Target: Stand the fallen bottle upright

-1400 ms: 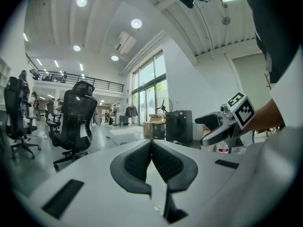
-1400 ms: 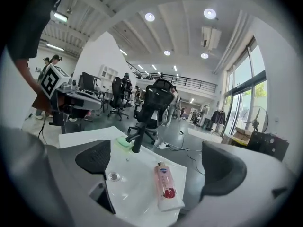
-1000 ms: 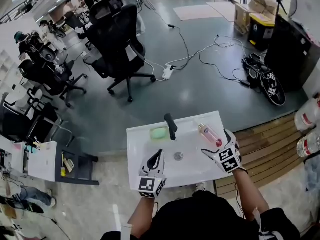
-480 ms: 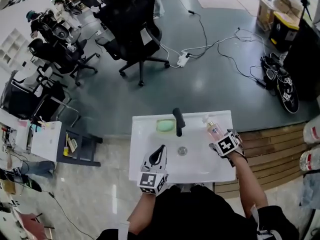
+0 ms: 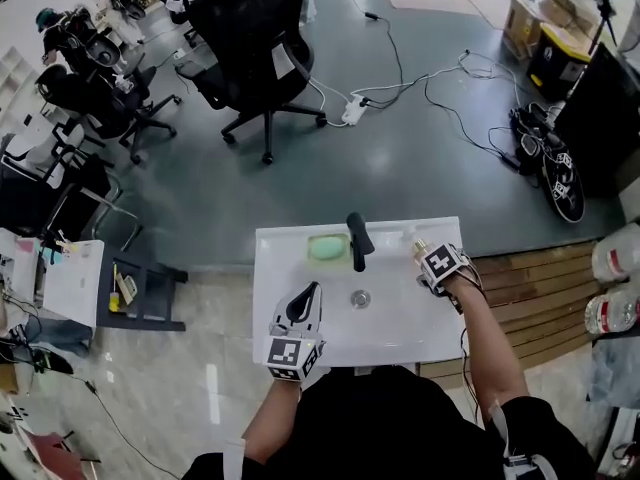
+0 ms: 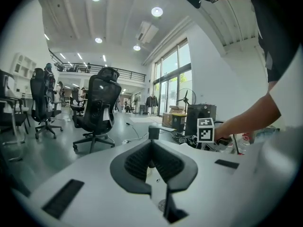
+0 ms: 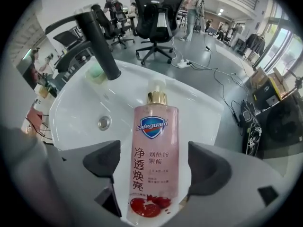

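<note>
**Item: pink soap bottle, lying down, far right of washbasin**

- Location: the bottle point(image 7: 152, 126) lies on its side on the right part of the white washbasin point(image 5: 390, 323). Its gold-collared pump points to the far edge and its base to the near side. The black faucet point(image 5: 358, 241), green soap point(image 5: 326, 248) and drain point(image 5: 360, 298) sit to its left.
- Right tool point(image 7: 155, 161): it points down over the bottle's lower half. The jaws have just been closing, with the bottle between them. A gap shows on each side, so nothing is gripped yet.
- Left tool point(image 6: 151, 145): it is closed and empty, held low at the near left, well apart from the bottle.

Risks, as I judge them:
- The body is round and glossy, so pads meeting it off-centre could squeeze it out. It might then roll into the bowl or off the right edge.
- A grip this near the base leaves the pump end free to swing, and the bottle may twist in the jaws when tilted up.
- Set down on the curved rim, it could topple again.
</note>
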Demonstrator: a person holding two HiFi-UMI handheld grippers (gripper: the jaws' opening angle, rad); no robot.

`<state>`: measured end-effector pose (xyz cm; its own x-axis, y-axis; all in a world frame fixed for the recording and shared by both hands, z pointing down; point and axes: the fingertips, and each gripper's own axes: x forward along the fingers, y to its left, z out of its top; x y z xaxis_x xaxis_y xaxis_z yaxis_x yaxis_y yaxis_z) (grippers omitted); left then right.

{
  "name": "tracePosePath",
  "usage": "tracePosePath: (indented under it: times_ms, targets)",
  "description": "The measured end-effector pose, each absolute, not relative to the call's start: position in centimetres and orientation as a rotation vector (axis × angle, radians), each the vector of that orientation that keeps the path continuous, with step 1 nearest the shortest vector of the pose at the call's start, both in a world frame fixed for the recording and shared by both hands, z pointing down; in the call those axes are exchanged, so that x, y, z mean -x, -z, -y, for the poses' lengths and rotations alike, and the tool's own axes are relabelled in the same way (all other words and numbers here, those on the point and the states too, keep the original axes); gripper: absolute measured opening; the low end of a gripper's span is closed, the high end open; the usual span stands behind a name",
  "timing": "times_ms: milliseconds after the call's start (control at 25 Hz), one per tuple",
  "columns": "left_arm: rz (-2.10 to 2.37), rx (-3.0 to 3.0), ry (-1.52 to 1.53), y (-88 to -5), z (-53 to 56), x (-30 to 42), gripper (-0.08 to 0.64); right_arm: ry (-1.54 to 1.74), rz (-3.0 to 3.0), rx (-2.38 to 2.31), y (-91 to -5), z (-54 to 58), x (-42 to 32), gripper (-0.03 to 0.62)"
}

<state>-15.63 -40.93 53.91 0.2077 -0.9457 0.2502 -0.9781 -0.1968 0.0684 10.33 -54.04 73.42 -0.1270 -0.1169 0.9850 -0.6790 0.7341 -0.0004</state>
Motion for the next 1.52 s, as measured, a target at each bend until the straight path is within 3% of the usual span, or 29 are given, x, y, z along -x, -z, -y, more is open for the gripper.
tracePosePath:
  times_ms: [120, 240, 320, 1520]
  targets:
    - [1.826, -2.266, -0.231, -54.6, 41.0, 16.9, 0.018, -0.539, 1.620, -0.629, -74.3, 54.1, -9.8, 0.444]
    - [1.821, -2.253, -0.219, -54.9, 41.0, 17.9, 0.018, -0.514, 1.600, -0.627, -74.5, 54.6, -9.5, 0.356]
    - [1.817, -2.244, -0.208, -55.1, 40.8, 18.3, 0.018, -0.508, 1.600, -0.627, -74.7, 54.7, -9.3, 0.333]
    - [1.773, -2.246, -0.215, -56.7, 40.5, 17.7, 0.018, -0.478, 1.822, -0.738, -70.6, 54.2, -10.2, 0.310]
